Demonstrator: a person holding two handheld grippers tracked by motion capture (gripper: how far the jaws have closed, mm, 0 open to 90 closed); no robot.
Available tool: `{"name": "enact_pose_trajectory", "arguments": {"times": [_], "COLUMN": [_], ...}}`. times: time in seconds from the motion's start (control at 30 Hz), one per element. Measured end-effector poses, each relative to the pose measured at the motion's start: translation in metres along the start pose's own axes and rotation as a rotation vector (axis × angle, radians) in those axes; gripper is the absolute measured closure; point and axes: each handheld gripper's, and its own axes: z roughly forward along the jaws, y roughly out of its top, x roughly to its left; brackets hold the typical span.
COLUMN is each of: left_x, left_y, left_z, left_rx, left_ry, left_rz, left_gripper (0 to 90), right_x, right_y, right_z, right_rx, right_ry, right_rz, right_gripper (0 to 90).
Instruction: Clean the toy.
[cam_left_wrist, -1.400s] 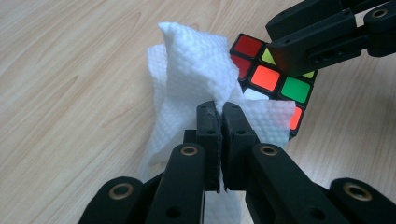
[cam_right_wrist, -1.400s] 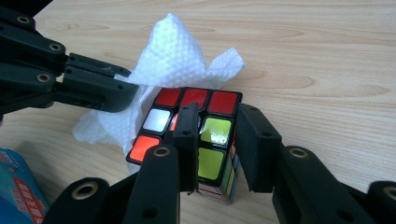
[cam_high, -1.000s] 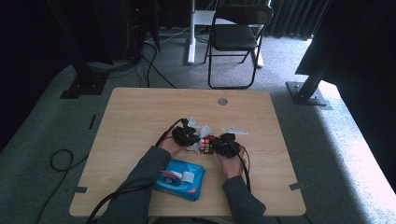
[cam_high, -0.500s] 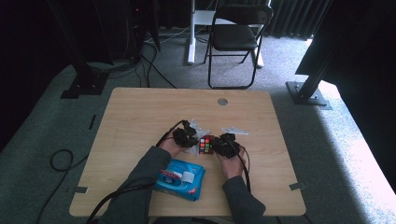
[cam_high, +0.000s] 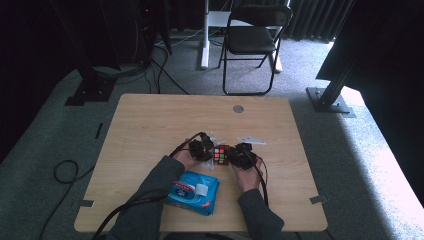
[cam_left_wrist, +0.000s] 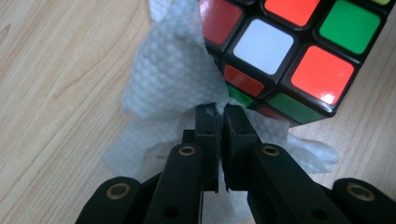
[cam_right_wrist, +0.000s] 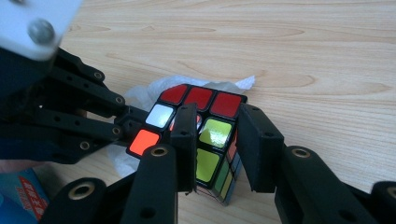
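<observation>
A colour cube (cam_high: 220, 155) is lifted just above the table (cam_high: 150, 120) between my two grippers. My right gripper (cam_right_wrist: 217, 114) is shut on it, one jaw on the top face and the other on the right side. The cube (cam_right_wrist: 208, 133) shows red, white, orange and yellow-green tiles there. My left gripper (cam_left_wrist: 219, 109) is shut on a white wipe (cam_left_wrist: 168, 79), which it presses against the cube (cam_left_wrist: 280, 51) at a lower edge. From above, the left gripper (cam_high: 202, 149) sits left of the cube and the right gripper (cam_high: 242, 156) right of it.
A blue pack of wipes (cam_high: 192, 192) lies near the table's front edge, under the left forearm. A round cable hole (cam_high: 238, 108) is at the table's far side. A folding chair (cam_high: 250, 40) stands behind the table. Cables trail from both grippers.
My left gripper has shifted a little toward the cube with the wipe. The right gripper and the cube have stayed in place.
</observation>
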Motion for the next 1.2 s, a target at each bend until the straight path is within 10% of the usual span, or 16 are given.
{"name": "enact_pose_trajectory", "arguments": {"times": [0.5, 1.2], "left_x": [-0.002, -0.001], "left_y": [0.000, -0.007], "left_z": [-0.003, -0.039], "left_rx": [0.017, -0.209], "left_ry": [-0.010, -0.038], "left_rz": [0.021, -0.031], "left_gripper": [86.1, 86.5], "right_x": [0.000, -0.001], "right_y": [-0.001, -0.001], "right_z": [0.000, 0.000], "right_rx": [-0.004, 0.002], "right_ry": [0.001, 0.009], "right_rz": [0.015, 0.040], "right_gripper": [68.9, 69.1]}}
